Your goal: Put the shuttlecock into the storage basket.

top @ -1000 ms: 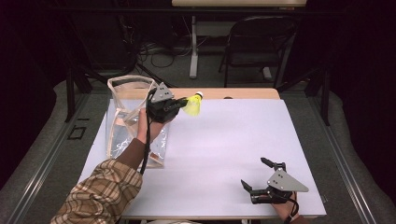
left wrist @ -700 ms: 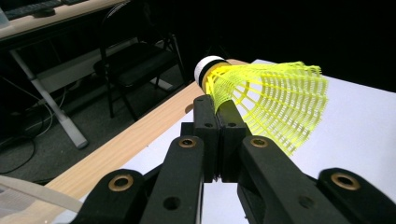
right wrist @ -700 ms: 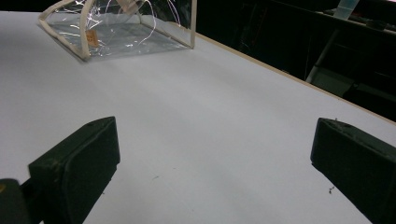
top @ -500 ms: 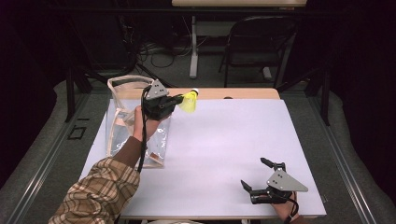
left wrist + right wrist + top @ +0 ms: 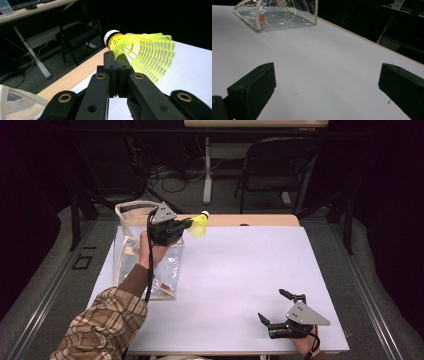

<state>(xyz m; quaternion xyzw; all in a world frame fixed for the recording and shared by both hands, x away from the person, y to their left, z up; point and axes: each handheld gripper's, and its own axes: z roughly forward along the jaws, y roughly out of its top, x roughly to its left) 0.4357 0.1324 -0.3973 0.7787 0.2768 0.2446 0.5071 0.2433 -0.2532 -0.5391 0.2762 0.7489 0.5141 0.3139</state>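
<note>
L gripper [image 5: 186,223] clamped on yellow shuttlecock [image 5: 198,226] nr table's far edge [image 5: 260,220] (above clear bag [image 5: 170,270]), R gripper [image 5: 274,309] open, mid-table free

The bag [image 5: 145,255] stands at the table's [image 5: 240,270] left, the shuttlecock [image 5: 198,225] seemingly raised just right of it.

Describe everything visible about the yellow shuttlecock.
The shuttlecock has a bright yellow skirt of open mesh that looks like plastic, flaring from a narrow neck, and a white rounded head with a dark band. It is held off the table, lying roughly level, head pointing away toward the table's far edge. The left gripper is shut on the skirt's narrow end, its black fingers pinching the mesh. It hangs beside the top of the clear bag; nothing else touches it.
</note>
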